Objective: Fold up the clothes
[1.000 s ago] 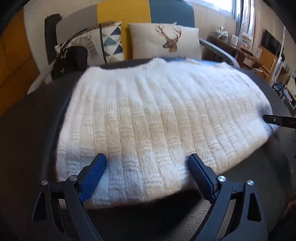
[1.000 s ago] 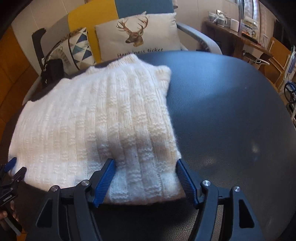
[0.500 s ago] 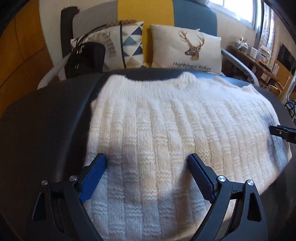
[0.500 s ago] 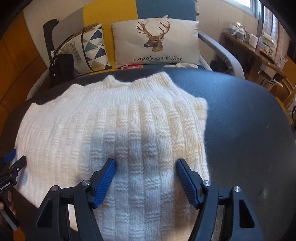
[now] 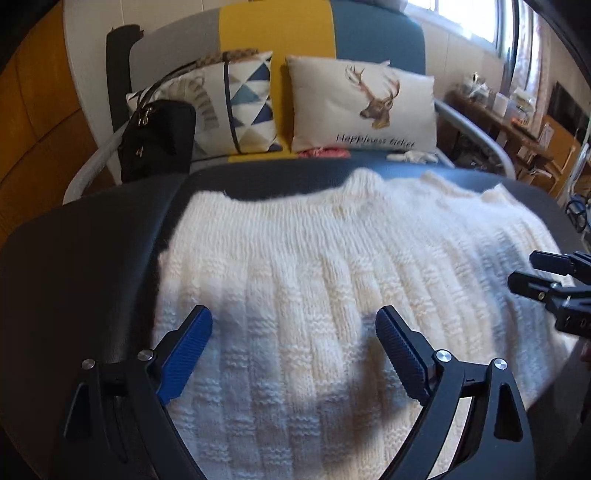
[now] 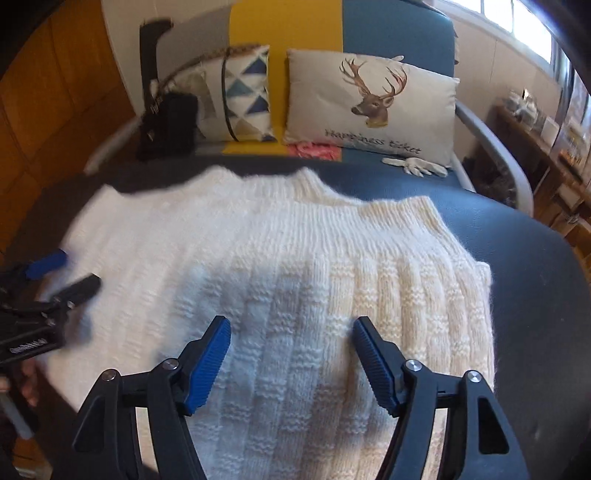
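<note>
We see a white knitted sweater [image 5: 332, 295] lying flat on the dark worktop [image 5: 92, 266], spread out ahead of and beneath both claws. The left claw [image 5: 293, 354] stands wide open over the knit, nothing between its blue pads [image 5: 184, 350]; whether their tips touch the wool we cannot tell. The right claw [image 6: 291, 363] is likewise spread wide and grips nothing, the sweater's right edge just to its right. The near hem runs under each claw's frame and out of the picture, so we cannot see it. In the right wrist view the left claw is blurred and cut off at the left edge. Beyond the sweater's ribbed far edge sit a deer cushion [image 6: 373, 107], a triangle-patterned cushion [image 5: 236, 107] and a black bag [image 5: 159, 140] on a sofa [image 6: 399, 26]. Small pink and white items by the deer cushion are too blurred to name.
</note>
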A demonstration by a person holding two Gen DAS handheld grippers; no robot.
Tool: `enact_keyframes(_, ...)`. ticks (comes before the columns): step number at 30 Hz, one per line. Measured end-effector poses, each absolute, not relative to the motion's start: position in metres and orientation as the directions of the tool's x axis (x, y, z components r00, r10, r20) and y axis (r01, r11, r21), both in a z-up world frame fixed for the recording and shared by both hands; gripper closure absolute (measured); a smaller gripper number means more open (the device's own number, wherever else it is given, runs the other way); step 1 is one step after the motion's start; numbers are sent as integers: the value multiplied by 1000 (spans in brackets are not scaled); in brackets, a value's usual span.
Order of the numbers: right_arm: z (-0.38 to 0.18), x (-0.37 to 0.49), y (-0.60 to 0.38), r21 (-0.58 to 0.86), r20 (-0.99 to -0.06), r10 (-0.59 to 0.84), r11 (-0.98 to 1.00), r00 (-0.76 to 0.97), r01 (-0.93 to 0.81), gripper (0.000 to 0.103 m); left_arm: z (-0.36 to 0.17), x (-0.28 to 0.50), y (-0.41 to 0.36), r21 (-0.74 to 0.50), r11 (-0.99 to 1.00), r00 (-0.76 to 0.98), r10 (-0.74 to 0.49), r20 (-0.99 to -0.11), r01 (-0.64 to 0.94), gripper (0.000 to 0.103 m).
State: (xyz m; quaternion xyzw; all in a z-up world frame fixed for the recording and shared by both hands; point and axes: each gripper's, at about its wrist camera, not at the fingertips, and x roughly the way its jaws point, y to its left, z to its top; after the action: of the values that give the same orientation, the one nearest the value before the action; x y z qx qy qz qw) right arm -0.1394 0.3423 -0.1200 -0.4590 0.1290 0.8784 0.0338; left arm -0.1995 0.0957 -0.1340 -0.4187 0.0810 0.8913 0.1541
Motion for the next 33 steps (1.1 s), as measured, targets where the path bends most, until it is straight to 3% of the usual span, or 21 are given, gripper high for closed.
enact_keyframes(5, -114, -106, 427, 478, -719, -188, -833, -669, -280, 33, -124, -212, 50, -158, -941, -566, 308, -765, -299, 10)
enact_keyframes(9, -128, -86, 486, 539, -716, -186, -760, -672, -363, 33, -135, -229, 10, -255, -942, -523, 333, -784, -218, 10)
enact_keyframes(13, -146, -79, 512, 588, -724, -251, -713, -643, -383, 33, -143, -236, -18, -266, -949, -514, 314, -798, -168, 10)
enact_keyframes(18, -168, -93, 524, 712, -649, -400, -619, -647, -332, 33, -150, -239, -36, -311, -937, -485, 349, -801, -161, 10)
enact_keyframes(27, -179, -129, 518, 726, -632, -480, -641, -608, -249, 29, -161, -260, -38, -464, -861, -349, 509, -787, -210, 10)
enact_keyframes(33, -175, -135, 504, 655, -680, -464, -732, -568, -186, 24, -164, -282, -31, -483, -852, -301, 523, -797, -201, 10)
